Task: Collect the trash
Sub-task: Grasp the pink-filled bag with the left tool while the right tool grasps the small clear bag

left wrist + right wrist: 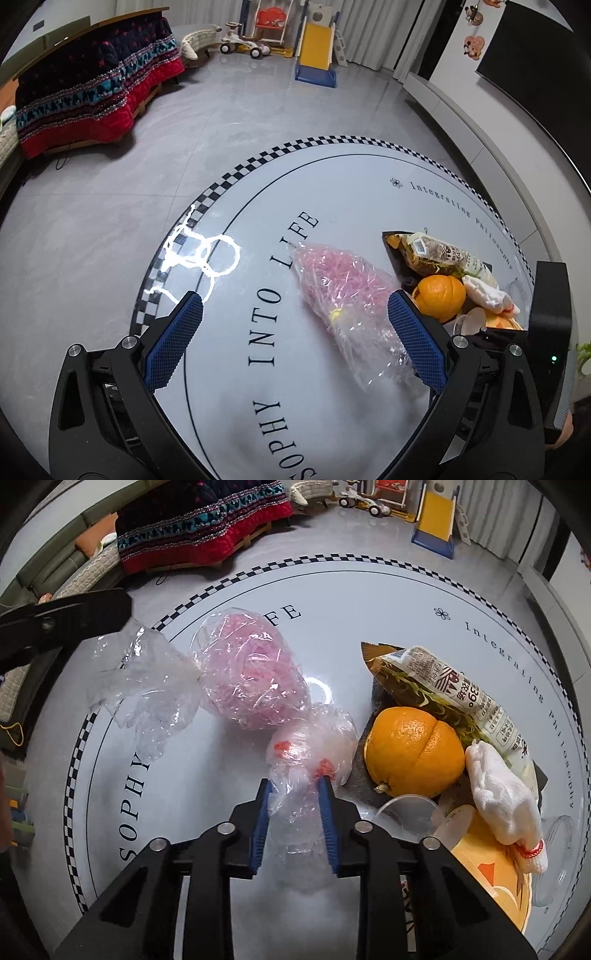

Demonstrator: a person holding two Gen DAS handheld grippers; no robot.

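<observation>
White round table (369,602) with a checkered rim holds the trash. Right gripper (295,786) pinches a clear plastic wrapper (310,746) beside the orange (413,757); left gripper (295,306) gapes wide over a pink-filled bag (340,284).

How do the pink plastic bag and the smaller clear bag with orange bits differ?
The pink bag is larger, filled with pink shreds, and lies free on the table. The clear bag is smaller, shows orange-red bits, and is pinched by the right gripper. Both are crinkled transparent plastic.
</observation>
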